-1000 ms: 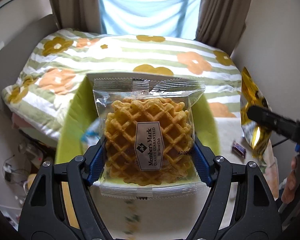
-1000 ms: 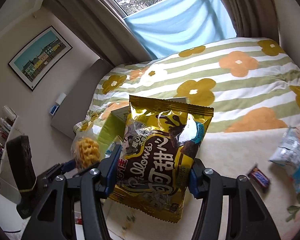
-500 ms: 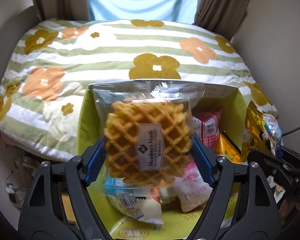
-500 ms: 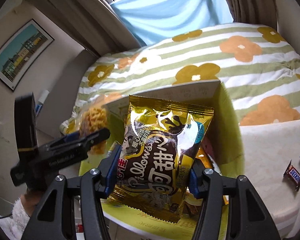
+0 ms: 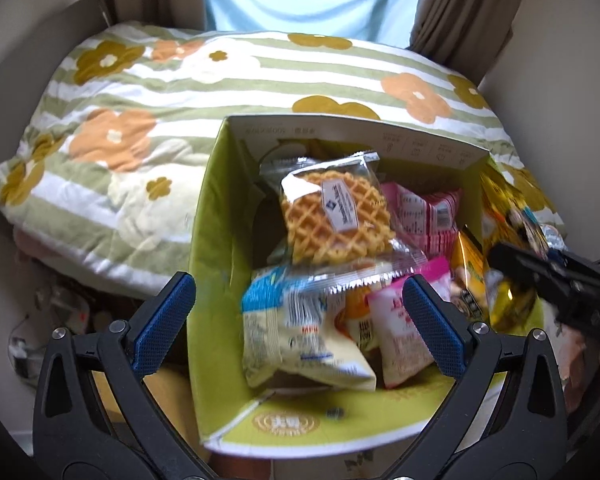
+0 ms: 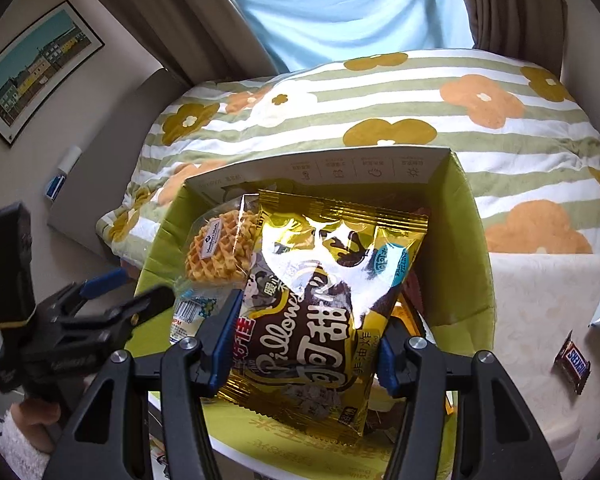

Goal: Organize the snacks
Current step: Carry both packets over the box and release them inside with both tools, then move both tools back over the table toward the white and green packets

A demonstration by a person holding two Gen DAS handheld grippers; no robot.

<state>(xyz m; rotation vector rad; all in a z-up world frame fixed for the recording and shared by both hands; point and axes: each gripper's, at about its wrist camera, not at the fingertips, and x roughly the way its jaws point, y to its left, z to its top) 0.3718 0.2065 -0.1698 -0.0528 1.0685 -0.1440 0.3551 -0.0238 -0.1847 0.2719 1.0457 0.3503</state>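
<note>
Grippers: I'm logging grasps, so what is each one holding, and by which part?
Left gripper: nothing; open above the box. Right gripper: the gold Pillows bag, clamped across its lower side edges.

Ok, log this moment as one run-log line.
left gripper: open, above box | clear-wrapped waffle packet: lying in green cardboard box | right gripper: shut on gold foil snack bag, over box

Left gripper (image 5: 300, 320) has its jaws spread wide with nothing between them, while the right gripper (image 6: 302, 344) is clamped tight on a gold snack bag (image 6: 324, 304).
</note>
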